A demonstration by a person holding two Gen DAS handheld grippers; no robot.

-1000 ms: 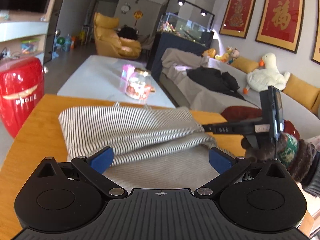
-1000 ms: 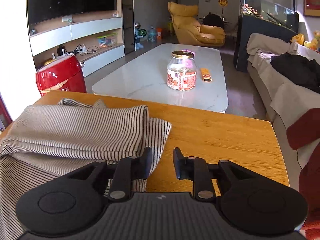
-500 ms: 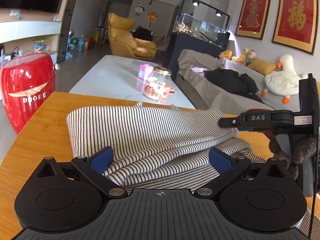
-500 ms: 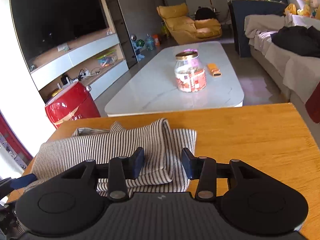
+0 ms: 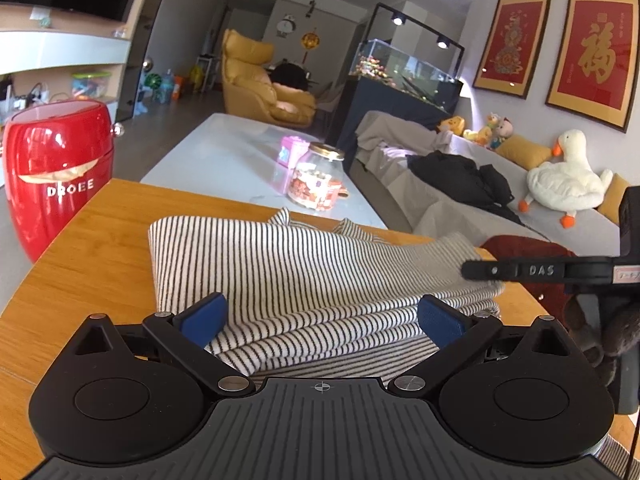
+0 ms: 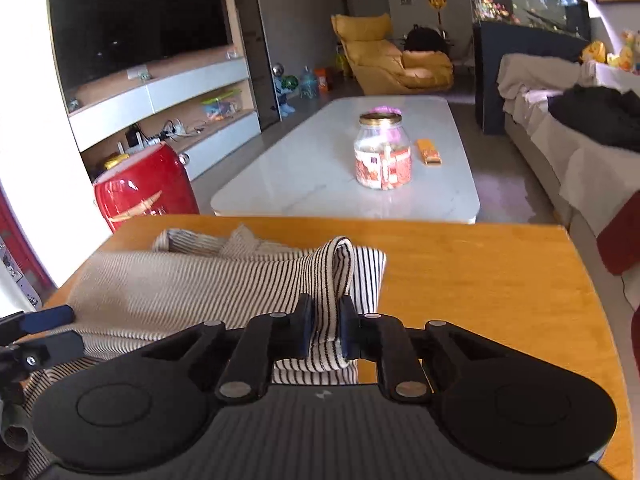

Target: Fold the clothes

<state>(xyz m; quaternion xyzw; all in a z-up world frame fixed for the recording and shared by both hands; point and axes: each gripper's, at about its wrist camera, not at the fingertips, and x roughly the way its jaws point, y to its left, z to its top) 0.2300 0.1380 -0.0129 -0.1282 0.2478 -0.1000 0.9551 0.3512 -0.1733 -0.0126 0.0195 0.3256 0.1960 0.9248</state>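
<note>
A black-and-white striped garment (image 5: 304, 268) lies folded in layers on the wooden table (image 5: 80, 280). My left gripper (image 5: 320, 316) is open, its blue pads wide apart over the garment's near edge, holding nothing. My right gripper (image 6: 325, 330) is shut on a raised fold at the garment's right edge (image 6: 334, 280), which stands up between the pads. In the left wrist view the right gripper's fingers (image 5: 520, 270) reach in from the right over the garment. In the right wrist view the left gripper's blue pad (image 6: 44, 318) shows at the far left.
A red drum-shaped stool (image 5: 56, 168) stands left of the table. Behind the wooden table is a white coffee table (image 6: 320, 176) with a glass jar (image 6: 382, 152). A sofa (image 5: 460, 200) with dark clothes and a plush goose runs along the right. A dark red cloth (image 5: 528, 252) lies by the table's right edge.
My right gripper has closed on the garment's right edge fold and lifted it; before, it was open over the cloth. The left gripper stays open and has barely moved.
</note>
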